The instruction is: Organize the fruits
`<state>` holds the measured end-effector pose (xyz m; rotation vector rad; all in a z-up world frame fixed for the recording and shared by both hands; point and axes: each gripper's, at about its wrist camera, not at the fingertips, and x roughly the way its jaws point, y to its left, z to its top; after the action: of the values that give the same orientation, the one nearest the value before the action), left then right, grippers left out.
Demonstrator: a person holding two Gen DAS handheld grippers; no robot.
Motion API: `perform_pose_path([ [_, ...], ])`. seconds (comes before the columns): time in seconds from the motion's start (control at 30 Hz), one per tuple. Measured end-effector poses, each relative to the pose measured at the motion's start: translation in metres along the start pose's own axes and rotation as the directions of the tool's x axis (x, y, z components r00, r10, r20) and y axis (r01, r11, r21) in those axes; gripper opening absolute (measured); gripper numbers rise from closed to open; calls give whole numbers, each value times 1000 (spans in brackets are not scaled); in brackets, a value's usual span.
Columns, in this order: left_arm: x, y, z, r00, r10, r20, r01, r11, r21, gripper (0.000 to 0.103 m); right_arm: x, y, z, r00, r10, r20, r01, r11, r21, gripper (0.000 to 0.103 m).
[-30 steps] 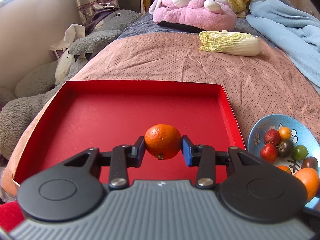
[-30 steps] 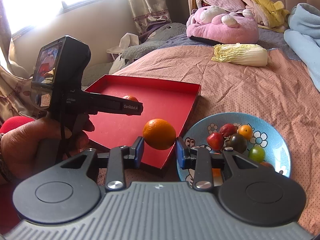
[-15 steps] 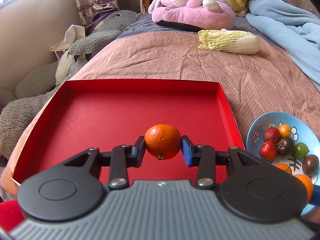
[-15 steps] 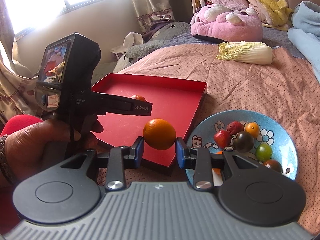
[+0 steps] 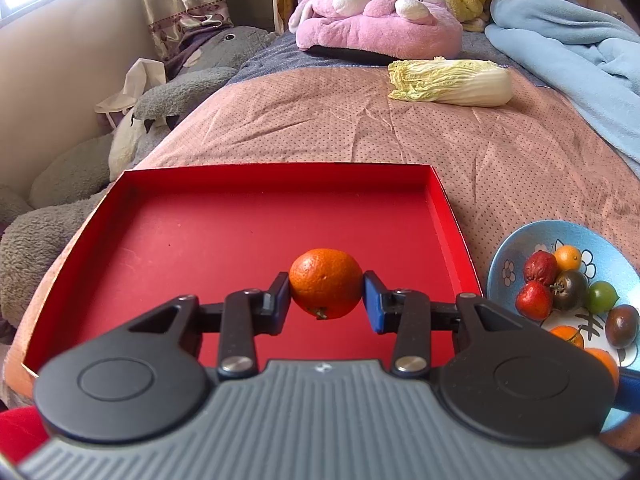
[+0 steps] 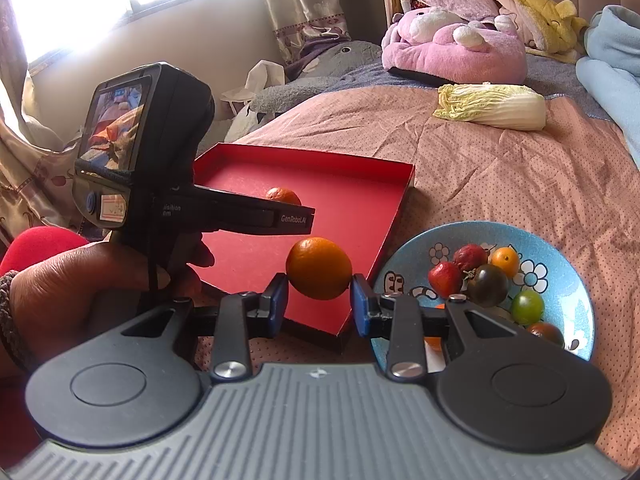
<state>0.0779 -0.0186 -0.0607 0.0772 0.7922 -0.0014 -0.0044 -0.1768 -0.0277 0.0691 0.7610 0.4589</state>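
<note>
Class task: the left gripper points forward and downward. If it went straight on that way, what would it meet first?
Probably the floor of the shallow red cardboard tray: the left gripper, holding a round orange mandarin, points down into it. Depth is uncertain.

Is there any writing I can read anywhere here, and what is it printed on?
"GenRoboAI": white letters on the finger of the left tool, seen from the right wrist.
"...isition ...em": cut-off white print on that tool's body, partly hidden.
White sticker below its small screen: too blurred to read.
Dark marks on the blue bowl: drawings, nothing readable.
</note>
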Motion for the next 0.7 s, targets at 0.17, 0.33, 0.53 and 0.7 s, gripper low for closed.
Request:
perform_pose_path([
  [0.17, -1, 0, 1, 999, 27, 19, -27, 1000, 2, 42, 3, 0, 0, 1000, 1, -5, -1, 1000, -1, 39],
  [0.33, 0, 0, 2, 1000, 20, 15, -20, 1000, -1, 42, 5, 0, 1, 1000, 2, -6, -2, 1000, -3, 39],
  [0.53, 3, 1, 2, 1000, 4, 2, -4, 1000, -5, 42, 6, 0, 1, 1000, 0, -6, 0, 1000, 0, 39],
  [0.7, 4, -1, 1, 1000, -3, -5, 3, 1000, -3, 42, 6, -4, 0, 1000, -9, -8, 9, 1000, 1, 39],
])
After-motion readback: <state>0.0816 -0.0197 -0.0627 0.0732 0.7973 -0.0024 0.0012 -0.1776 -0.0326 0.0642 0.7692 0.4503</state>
